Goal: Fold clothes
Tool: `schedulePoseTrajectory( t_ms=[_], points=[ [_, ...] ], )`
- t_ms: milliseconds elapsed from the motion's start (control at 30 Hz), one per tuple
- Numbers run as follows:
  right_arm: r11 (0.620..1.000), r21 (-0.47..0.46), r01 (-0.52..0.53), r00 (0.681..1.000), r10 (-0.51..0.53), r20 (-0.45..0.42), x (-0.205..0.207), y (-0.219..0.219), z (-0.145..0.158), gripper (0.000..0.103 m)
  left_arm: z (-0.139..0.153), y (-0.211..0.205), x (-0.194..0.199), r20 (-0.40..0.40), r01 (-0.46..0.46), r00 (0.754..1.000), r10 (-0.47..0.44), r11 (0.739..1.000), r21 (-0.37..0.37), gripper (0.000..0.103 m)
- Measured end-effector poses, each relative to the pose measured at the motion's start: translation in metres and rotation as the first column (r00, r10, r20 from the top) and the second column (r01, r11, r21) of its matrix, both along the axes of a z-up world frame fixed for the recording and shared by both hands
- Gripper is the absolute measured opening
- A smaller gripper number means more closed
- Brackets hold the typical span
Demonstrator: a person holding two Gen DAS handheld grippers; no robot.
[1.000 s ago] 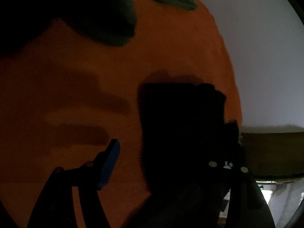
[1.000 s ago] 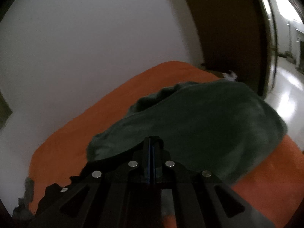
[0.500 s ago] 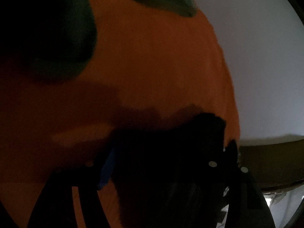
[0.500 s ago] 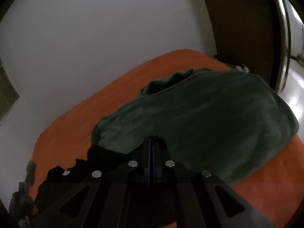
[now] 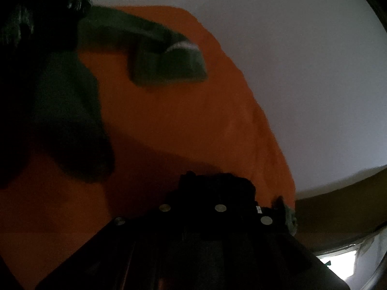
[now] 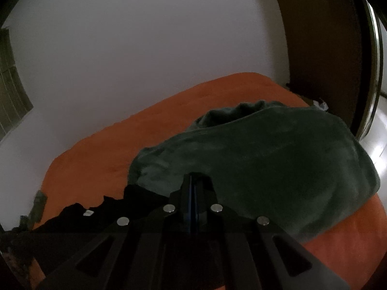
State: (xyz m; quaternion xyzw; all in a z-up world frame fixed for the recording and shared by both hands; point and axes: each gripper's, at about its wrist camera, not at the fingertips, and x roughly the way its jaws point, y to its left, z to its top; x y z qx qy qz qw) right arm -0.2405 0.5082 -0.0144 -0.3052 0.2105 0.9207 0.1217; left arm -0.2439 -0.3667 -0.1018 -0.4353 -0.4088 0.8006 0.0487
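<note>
A black garment (image 6: pixel 116 207) lies bunched on the orange bed cover (image 6: pixel 96 159), with a small white label (image 6: pixel 88 212) showing. My right gripper (image 6: pixel 193 181) is shut, blue pads together. The garment's jagged edge runs up to its fingers from the left, so it appears to grip that cloth. In the left wrist view my left gripper (image 5: pixel 196 193) has its jaws together on a dark bunch of the same black garment (image 5: pixel 232 183), raised over the orange cover (image 5: pixel 193 120). The pads themselves are hidden in cloth and shadow.
A large dark green blanket (image 6: pixel 278 164) covers the bed beyond the right gripper. A folded green piece (image 5: pixel 169 65) lies farther along the bed in the left view. A white wall (image 6: pixel 145 60) backs the bed, and a brown door frame (image 6: pixel 326 48) stands at the right.
The left jaws went from wide open around the flat black garment to closed on it, and the gripper rose and tipped up. The right gripper drifted a little; more black cloth shows beside it.
</note>
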Motion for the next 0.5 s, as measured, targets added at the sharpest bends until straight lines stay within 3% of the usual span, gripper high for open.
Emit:
schedulePoseTrajectory(
  t_ms=[100, 200, 267, 333, 367, 433, 500],
  points=[
    [1.000, -0.025, -0.016, 1.000, 0.016, -0.002, 0.000, -0.006, -0.001, 0.001, 0.018, -0.019, 0.007, -0.024, -0.039, 0.999, 0.039, 0.999, -0.022, 0.007],
    [0.995, -0.031, -0.096, 0.995, 0.096, -0.025, -0.002, -0.021, 0.004, 0.001, 0.040, -0.051, 0.012, -0.046, -0.085, 0.996, 0.082, 0.994, -0.067, 0.006],
    [0.992, 0.017, -0.128, 0.991, 0.129, -0.027, -0.003, -0.032, 0.011, 0.001, 0.044, -0.061, 0.014, -0.029, -0.070, 0.997, 0.068, 0.994, -0.082, 0.006],
    [0.992, 0.055, -0.116, 0.993, 0.117, -0.006, -0.004, -0.037, 0.016, 0.001, 0.037, -0.058, 0.018, -0.003, -0.033, 0.999, 0.033, 0.999, -0.042, 0.012],
    [0.993, 0.054, -0.106, 0.994, 0.107, -0.006, -0.003, -0.036, 0.017, 0.001, 0.032, -0.055, 0.020, 0.012, -0.009, 1.000, 0.009, 1.000, -0.009, 0.021],
    [0.995, 0.050, -0.085, 0.996, 0.085, -0.008, 0.000, -0.033, 0.019, 0.001, 0.014, -0.040, 0.022, 0.058, 0.031, 0.998, -0.034, 0.998, 0.051, 0.091],
    [0.997, 0.034, -0.069, 0.998, 0.069, -0.002, 0.002, -0.031, 0.019, 0.001, -0.002, -0.021, 0.019, 0.097, 0.066, 0.993, -0.069, 0.997, 0.041, 0.093]
  ],
)
